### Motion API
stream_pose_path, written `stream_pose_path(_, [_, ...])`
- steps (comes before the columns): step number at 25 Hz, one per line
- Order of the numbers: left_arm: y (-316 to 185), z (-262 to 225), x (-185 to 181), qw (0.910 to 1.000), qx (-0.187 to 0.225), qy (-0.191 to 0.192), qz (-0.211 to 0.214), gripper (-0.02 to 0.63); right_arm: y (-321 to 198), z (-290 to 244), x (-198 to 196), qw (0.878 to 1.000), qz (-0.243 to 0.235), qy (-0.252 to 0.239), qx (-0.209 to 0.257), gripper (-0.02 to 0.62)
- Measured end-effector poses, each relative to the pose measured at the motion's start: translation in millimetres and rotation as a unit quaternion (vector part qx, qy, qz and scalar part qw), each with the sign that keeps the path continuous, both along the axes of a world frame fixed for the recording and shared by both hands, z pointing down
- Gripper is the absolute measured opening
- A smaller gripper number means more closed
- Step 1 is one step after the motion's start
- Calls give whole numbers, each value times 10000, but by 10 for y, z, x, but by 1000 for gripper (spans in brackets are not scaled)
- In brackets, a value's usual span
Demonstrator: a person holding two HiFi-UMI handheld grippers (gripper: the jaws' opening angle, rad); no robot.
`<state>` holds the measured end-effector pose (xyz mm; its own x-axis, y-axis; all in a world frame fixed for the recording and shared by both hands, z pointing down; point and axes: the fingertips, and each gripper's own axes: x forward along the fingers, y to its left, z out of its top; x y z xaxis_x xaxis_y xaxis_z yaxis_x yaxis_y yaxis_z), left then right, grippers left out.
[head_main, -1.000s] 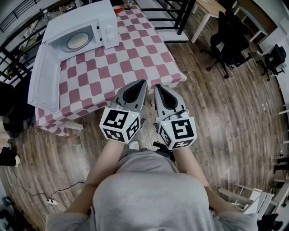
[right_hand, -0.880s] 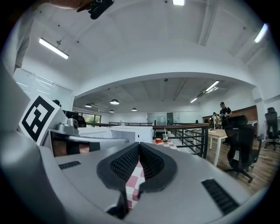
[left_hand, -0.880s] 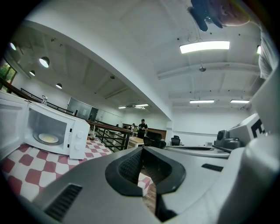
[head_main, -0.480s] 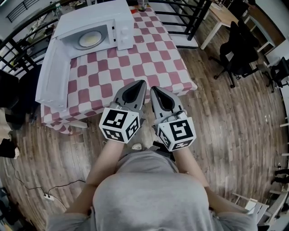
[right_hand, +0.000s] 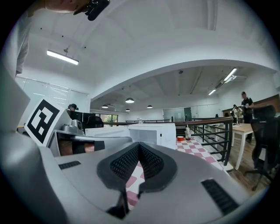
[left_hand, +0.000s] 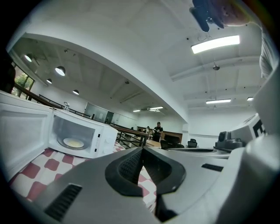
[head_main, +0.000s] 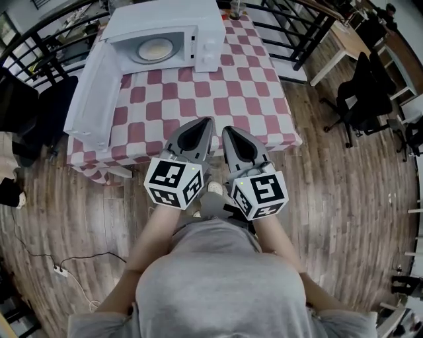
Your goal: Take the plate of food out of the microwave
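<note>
At the far left of the head view, the microwave's door [head_main: 94,92] hangs wide open, swung out past the tabletop's left edge. The white microwave [head_main: 168,18] stands at the far end of the tabletop [head_main: 198,99], which is covered in a red-and-white checkered cloth [head_main: 258,92]. The plate of food [head_main: 156,48] sits inside the open cavity, flat on its floor, with a pale yellow round of food on it. In the left gripper view the same plate [left_hand: 73,142] shows through the open front of the microwave [left_hand: 103,142], well apart from the tongs.

Nearer the person, the left tongs [head_main: 208,121] are held close to the body, over the tabletop's near edge, and point toward the microwave. Their jaws are pressed together with nothing between them, as the left gripper view [left_hand: 142,149] shows; they touch nothing. Its marker cube [head_main: 173,183] sits just above the person's forearm.

Just beside them, the right tongs [head_main: 227,130] run almost parallel, also closed tight on nothing and touching no object; the right gripper view [right_hand: 139,145] shows the ribbed pads meeting, with the checkered cloth visible beyond. A cup [right_hand: 187,131] with a straw stands on the tabletop to the right of the microwave.

Further right, a dark railing [head_main: 301,33] borders the wooden floor [head_main: 344,191], and black office chairs [head_main: 360,99] stand beyond it.
</note>
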<state>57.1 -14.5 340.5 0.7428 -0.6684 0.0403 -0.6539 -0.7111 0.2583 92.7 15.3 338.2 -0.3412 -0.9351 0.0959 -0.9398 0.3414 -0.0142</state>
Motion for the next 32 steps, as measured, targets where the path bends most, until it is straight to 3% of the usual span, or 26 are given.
stream_pose_path(15, [-528, 88, -632, 9960, -126, -90, -878, 2, -603, 42, -519, 9975, -689, -60, -107, 26])
stream_pose_path(32, [-1312, 108, -1134, 9900, -167, -189, -1385, 2, -1482, 121, -919, 9942, -1052, -6, -218, 28])
